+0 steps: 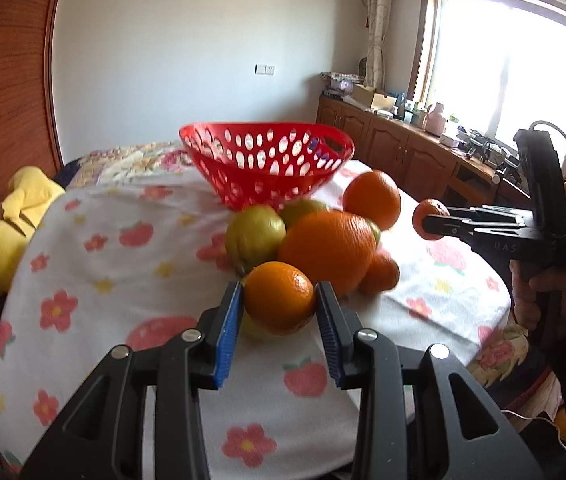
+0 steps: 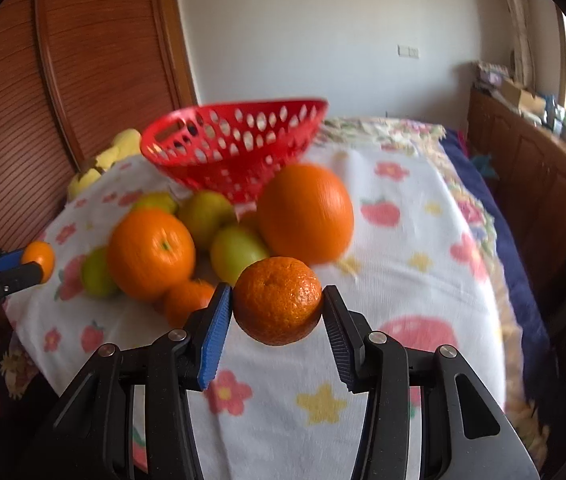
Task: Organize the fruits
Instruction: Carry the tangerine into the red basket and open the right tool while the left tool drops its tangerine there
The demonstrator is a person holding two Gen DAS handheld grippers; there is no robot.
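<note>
Presently, both tools loaded. Left gripper (image 1: 279, 307) closed on a small orange (image 1: 279, 298), blue pads pressing its two sides, fruit held on the near side of the red basket (image 1: 267, 160) and in front of the pile. Right gripper (image 2: 277, 312) likewise clamped on a mandarin (image 2: 278, 300), pads bearing on its flanks, carried clear of the cloth; in the left wrist view seen off to the right of the basket, away from the pile.

Red basket: perforated, standing on the floral cloth (image 1: 123, 280) at the far side, nothing visible inside through the holes, though the floor of it not fully in view. Loose fruit heaped directly against its near wall: a large orange (image 1: 327, 252), a second orange (image 1: 371, 199), green fruits (image 1: 255, 234) and another small mandarin (image 1: 379, 272), all touching or close-packed.

Judged step: transfer of the two gripped fruits into the basket, one per tool, presumably to halve the trips. Side grips across the widest girth suit round, smooth skins. Task judged early, most fruit still outside.

Risk noted: pile crowding the basket wall; low approach liable to knock fruit rolling. Background blurred, suggesting motion.
</note>
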